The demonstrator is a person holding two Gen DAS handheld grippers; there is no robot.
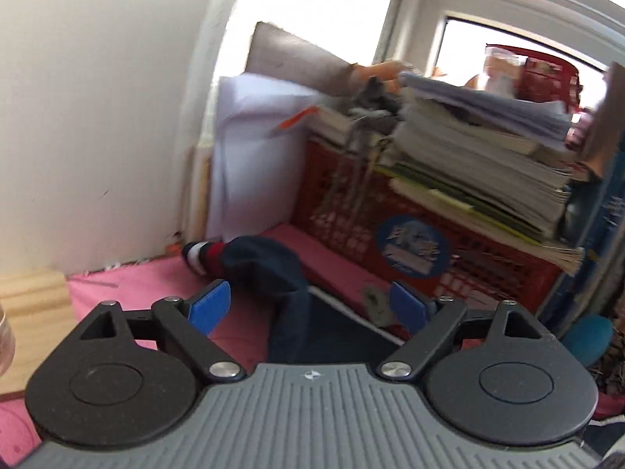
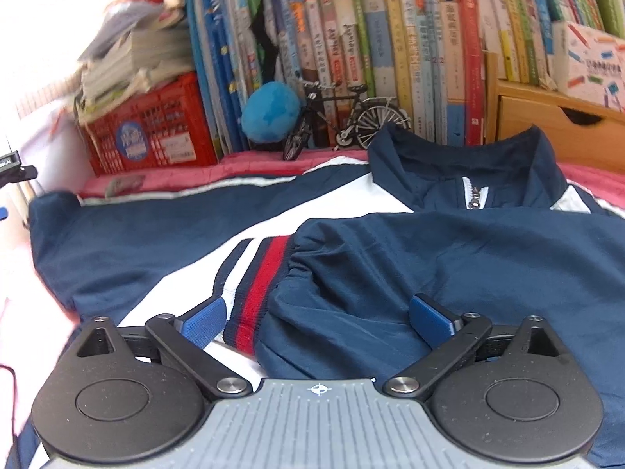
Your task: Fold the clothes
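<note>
Pink bedding (image 2: 164,181) covers the surface, backed by a crowded row of books (image 2: 390,51) and a white wall (image 1: 97,117).

The right gripper (image 2: 316,322) is seen spread wide, its blue pads clear of the cloth; a navy sleeve (image 2: 390,273) with a red, white and navy striped cuff (image 2: 254,293) lies folded across the jacket (image 2: 117,242) between and just beyond them. The jacket's collar and white zip (image 2: 474,195) are found at one o'clock. Further out, at twelve o'clock, a model bicycle (image 2: 343,117) and a blue plush ball (image 2: 269,111) stand against the books; a red crate (image 2: 152,133) with a round blue sticker, its writing too blurred to be read, is placed at ten o'clock. Spine lettering on the books cannot be made out.

The left gripper (image 1: 308,306) is likewise held released, nothing pressed between its pads. Only this view shows the jacket's other sleeve end, with its striped cuff (image 1: 203,254), lying at eleven o'clock near the wall, and the stack of papers (image 1: 480,156) on the crate seen close at one o'clock. The collar, bicycle and bookshelf are shown by the right view alone.
</note>
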